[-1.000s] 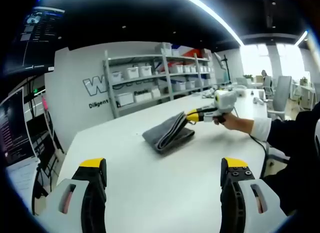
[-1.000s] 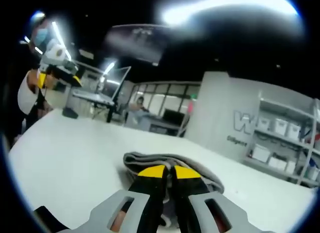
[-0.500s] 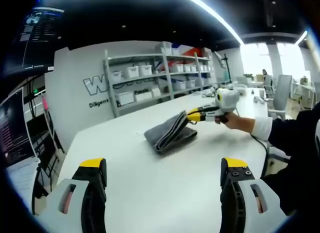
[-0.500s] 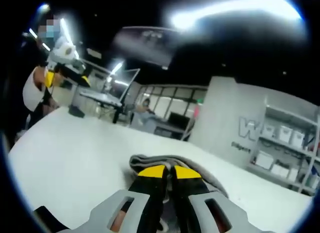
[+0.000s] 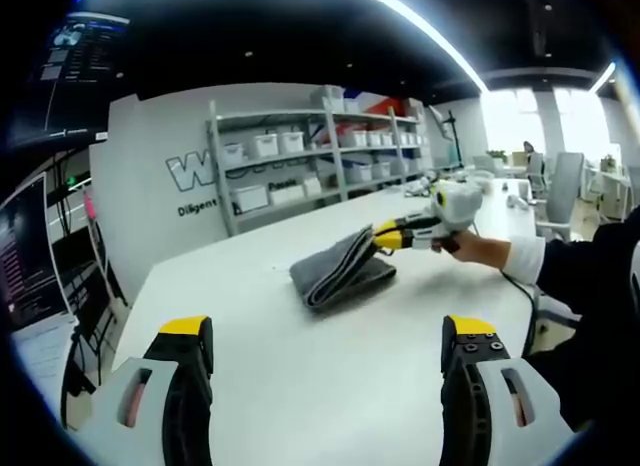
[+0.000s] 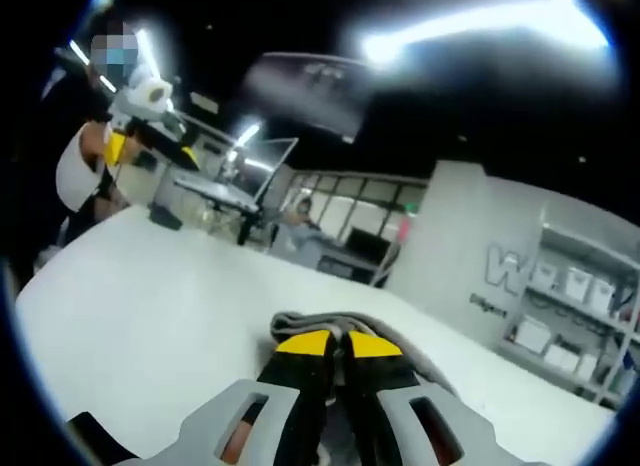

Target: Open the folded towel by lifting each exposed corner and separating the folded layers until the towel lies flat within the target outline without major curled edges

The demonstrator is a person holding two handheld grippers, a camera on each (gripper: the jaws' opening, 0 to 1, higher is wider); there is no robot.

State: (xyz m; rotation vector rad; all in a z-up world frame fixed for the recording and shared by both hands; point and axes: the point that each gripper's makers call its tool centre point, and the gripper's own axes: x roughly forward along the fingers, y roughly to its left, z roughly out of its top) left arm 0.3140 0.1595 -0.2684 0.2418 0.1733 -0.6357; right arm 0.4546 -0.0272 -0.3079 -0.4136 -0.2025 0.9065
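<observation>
A folded grey towel (image 5: 338, 269) lies on the white table (image 5: 300, 366), its right corner raised off the surface. My right gripper (image 5: 384, 236), held by a hand at the right, is shut on that raised corner. In the right gripper view the towel (image 6: 330, 326) bunches just past the yellow-tipped jaws of my right gripper (image 6: 340, 344), which are pressed together on its top layer. My left gripper (image 5: 328, 331) hangs open over the near part of the table, well short of the towel, nothing between its jaws. It also shows far off at the upper left as my left gripper (image 6: 150, 136).
Metal shelves (image 5: 310, 151) with white bins stand behind the table against a grey wall. Monitors (image 5: 30, 246) are at the left. Office chairs (image 5: 560, 186) and desks lie at the far right. A person's dark sleeve (image 5: 590, 276) reaches in from the right.
The right gripper has lifted the towel's corner slightly higher and shifted a little right. The left gripper has stayed still and open.
</observation>
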